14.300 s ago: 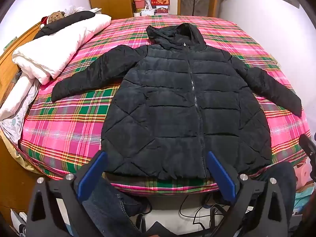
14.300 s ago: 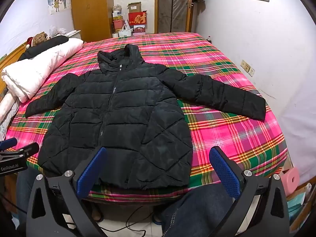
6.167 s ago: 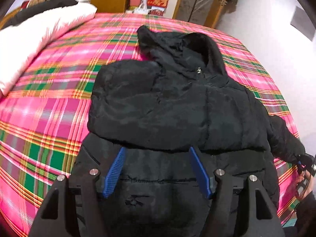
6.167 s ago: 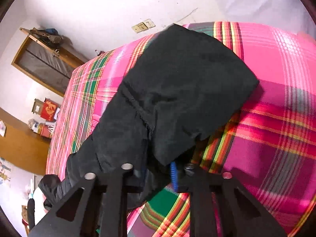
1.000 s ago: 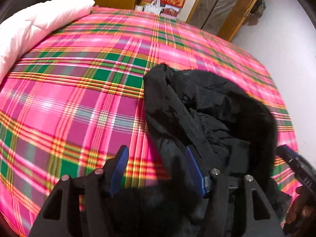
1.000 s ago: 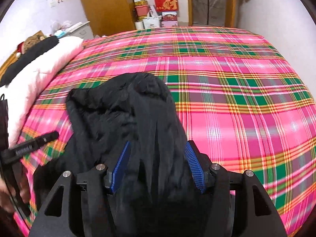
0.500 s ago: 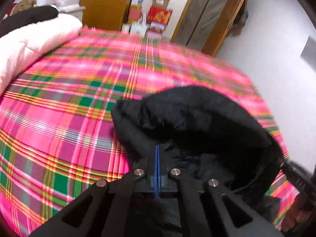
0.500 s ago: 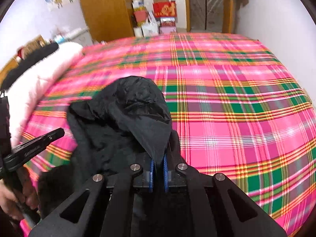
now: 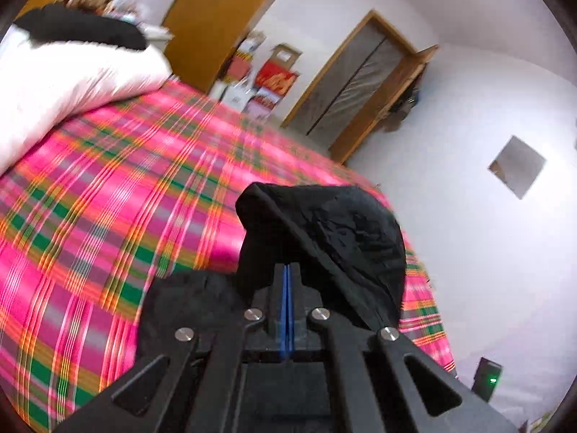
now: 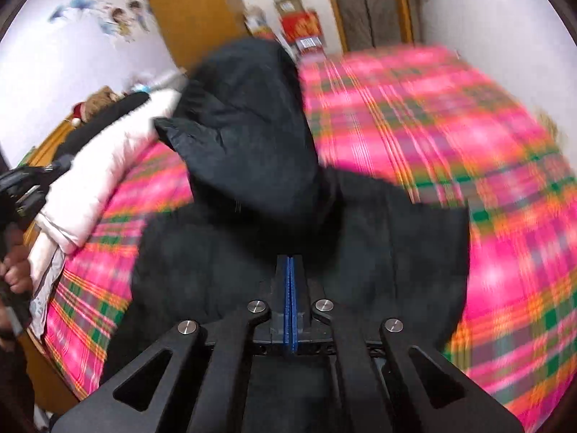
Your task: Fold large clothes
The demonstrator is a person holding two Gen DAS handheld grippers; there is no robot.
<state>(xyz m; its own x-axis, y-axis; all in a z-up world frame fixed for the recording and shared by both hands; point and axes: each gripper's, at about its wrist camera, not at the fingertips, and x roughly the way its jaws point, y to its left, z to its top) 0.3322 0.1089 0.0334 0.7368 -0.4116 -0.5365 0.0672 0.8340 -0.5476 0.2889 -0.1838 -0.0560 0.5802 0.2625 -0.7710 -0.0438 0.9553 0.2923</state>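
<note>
The black puffer jacket lies on the pink plaid bed, its sleeves folded in. In the left wrist view my left gripper is shut on the edge of the jacket's hood, which stands lifted off the bed in front of the pads. In the right wrist view my right gripper is shut on the other side of the hood, which rises tall above the jacket's body. Motion blurs both views.
A white duvet with a dark pillow on it lies along the bed's left side. A wooden wardrobe, stacked boxes and a door stand beyond the bed. A person's hand shows at the left edge.
Both grippers have closed on the hood's edges. They have raised it off the bed and drawn it back over the jacket's body, and both views have tilted up.
</note>
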